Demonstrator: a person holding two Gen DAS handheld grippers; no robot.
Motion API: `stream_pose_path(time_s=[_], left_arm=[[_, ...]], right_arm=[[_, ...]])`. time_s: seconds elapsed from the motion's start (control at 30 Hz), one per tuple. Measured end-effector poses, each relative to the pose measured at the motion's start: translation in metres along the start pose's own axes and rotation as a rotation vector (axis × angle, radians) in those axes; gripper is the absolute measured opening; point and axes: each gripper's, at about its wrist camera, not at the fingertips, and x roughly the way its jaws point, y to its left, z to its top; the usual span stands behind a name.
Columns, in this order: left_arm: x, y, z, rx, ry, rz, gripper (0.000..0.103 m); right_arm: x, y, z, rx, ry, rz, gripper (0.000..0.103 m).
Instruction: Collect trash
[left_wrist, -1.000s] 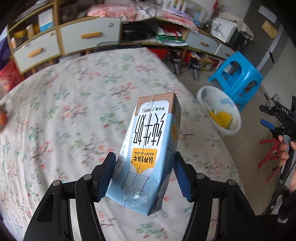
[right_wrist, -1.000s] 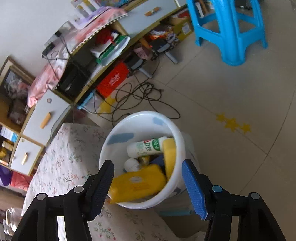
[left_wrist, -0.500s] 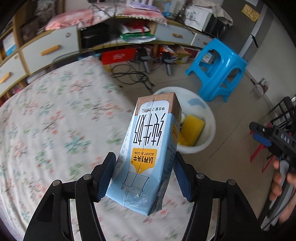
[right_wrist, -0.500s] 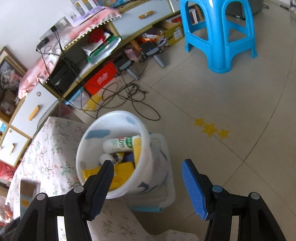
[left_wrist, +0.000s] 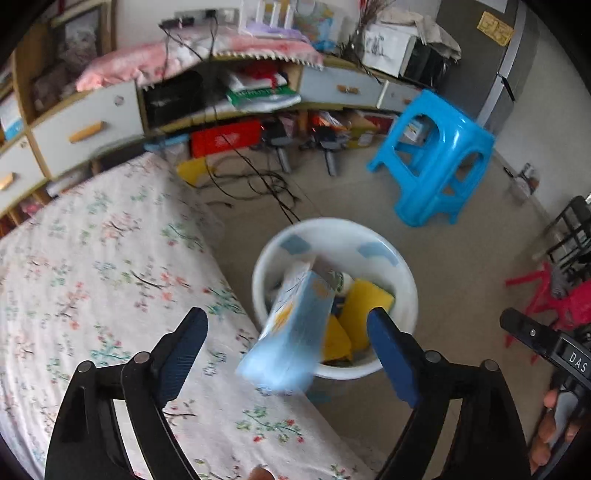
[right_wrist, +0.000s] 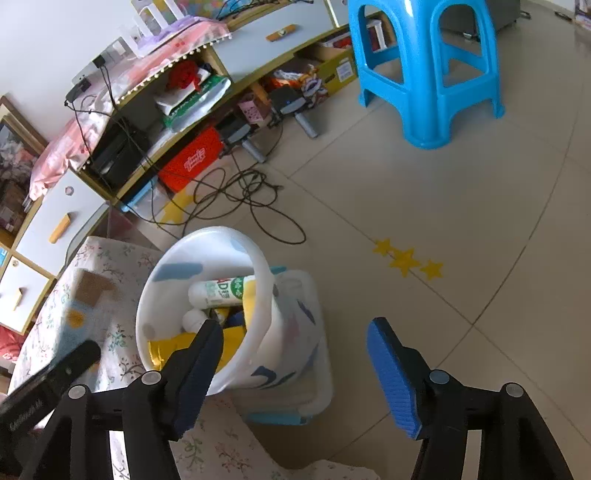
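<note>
- Left gripper (left_wrist: 288, 343) gapes empty at lower centre; the blurred milk carton (left_wrist: 295, 325) tips into the white bin (left_wrist: 406, 280), mid-frame.
- Right gripper (right_wrist: 295, 362) open, idle; flowered worktop (left_wrist: 92, 258) shows no further trash.

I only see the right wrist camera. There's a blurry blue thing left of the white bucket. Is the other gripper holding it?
Observer: No. In the left wrist view the left gripper is wide open, and neither pad touches the blue carton.
Operator: Is it going in the bucket?
Observer: Probably. Its far end tilts over the opening of the white bucket, beside the yellow packet.
Operator: Anything else I can't see?
Observer: A red stool stands on the floor at the far right.
</note>
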Motion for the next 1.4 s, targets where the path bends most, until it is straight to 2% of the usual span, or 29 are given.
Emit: stream_pose_path(time_s=[0.17,0.27,0.4,0.7,0.83,0.93,1.07,1.17,1.3,1.4], left_arm=[[-0.014,0.015,-0.012,0.010,-0.010,0.042,0.091],[-0.026,0.032,-0.024,-0.010,-0.010,0.048,0.100],[-0.044,0.056,-0.040,-0.027,0.004,0.072,0.103],[-0.096,0.112,-0.081,-0.111,0.014,0.078,0.103],[-0.118,0.134,-0.098,-0.139,-0.003,0.129,0.103],[-0.131,0.147,-0.110,-0.165,-0.022,0.173,0.103],[-0.151,0.159,-0.125,-0.180,-0.044,0.205,0.103],[-0.163,0.160,-0.135,-0.181,-0.062,0.208,0.103],[-0.178,0.161,-0.149,-0.196,-0.081,0.196,0.103],[-0.188,0.161,-0.159,-0.198,-0.109,0.182,0.103]], right_arm=[[0.000,0.004,-0.002,-0.016,0.004,-0.002,0.072],[0.000,0.009,-0.004,-0.027,0.006,-0.006,0.072],[-0.001,0.022,-0.011,-0.053,0.014,-0.009,0.072],[0.002,0.089,-0.043,-0.193,0.074,-0.026,0.079],[-0.005,0.124,-0.059,-0.272,0.072,-0.039,0.094],[-0.016,0.148,-0.070,-0.340,0.067,-0.038,0.097],[-0.033,0.175,-0.091,-0.428,0.036,-0.065,0.102],[-0.045,0.187,-0.109,-0.465,0.026,-0.046,0.102],[-0.065,0.201,-0.135,-0.529,-0.065,-0.072,0.102],[-0.073,0.204,-0.151,-0.533,-0.116,-0.061,0.102]])
